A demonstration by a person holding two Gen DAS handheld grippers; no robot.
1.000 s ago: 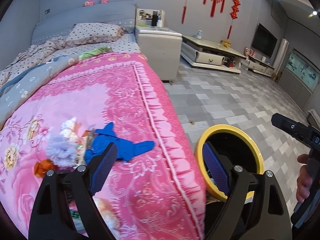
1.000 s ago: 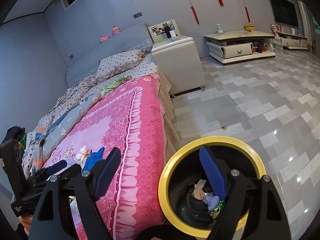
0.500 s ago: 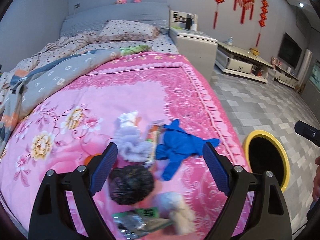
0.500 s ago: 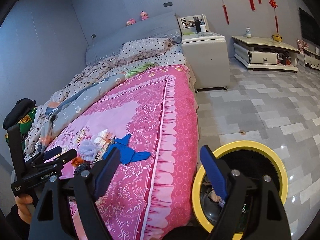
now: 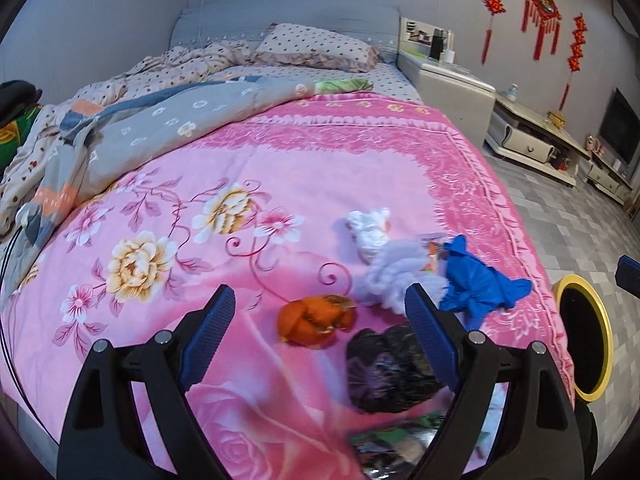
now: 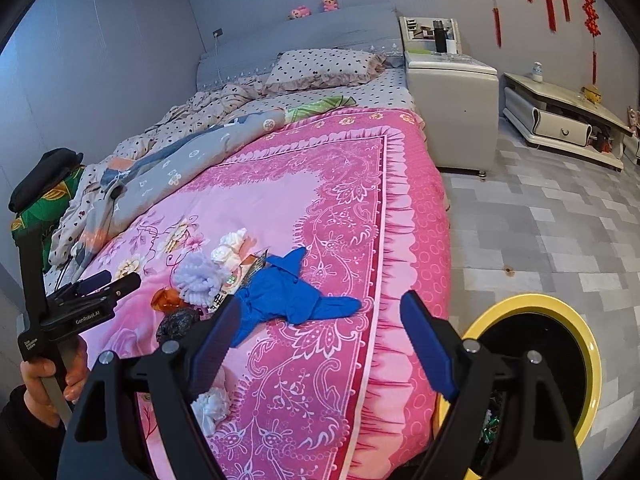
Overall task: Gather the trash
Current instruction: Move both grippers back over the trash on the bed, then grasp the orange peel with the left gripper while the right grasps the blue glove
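Swinging from yellow-rimmed bin (image 6: 532, 364) over pink quilt (image 5: 320, 184): left gripper (image 5: 320, 340), right gripper (image 6: 320, 336), both spread, empty. Orange wrapper (image 5: 316, 318) now centred; next pick likely.

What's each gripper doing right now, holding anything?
Left gripper: open, empty, above the trash on the bed.
Right gripper: open, empty, over the bed edge beside the bin.

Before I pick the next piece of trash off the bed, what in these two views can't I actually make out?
- Left wrist view: foil wrapper at the bottom edge, motion-blurred and cut off by the left gripper.
- Left wrist view: black crumpled bag, blurred, partly behind the finger.
- Right wrist view: yellow-rimmed bin, contents mostly hidden by the right gripper.
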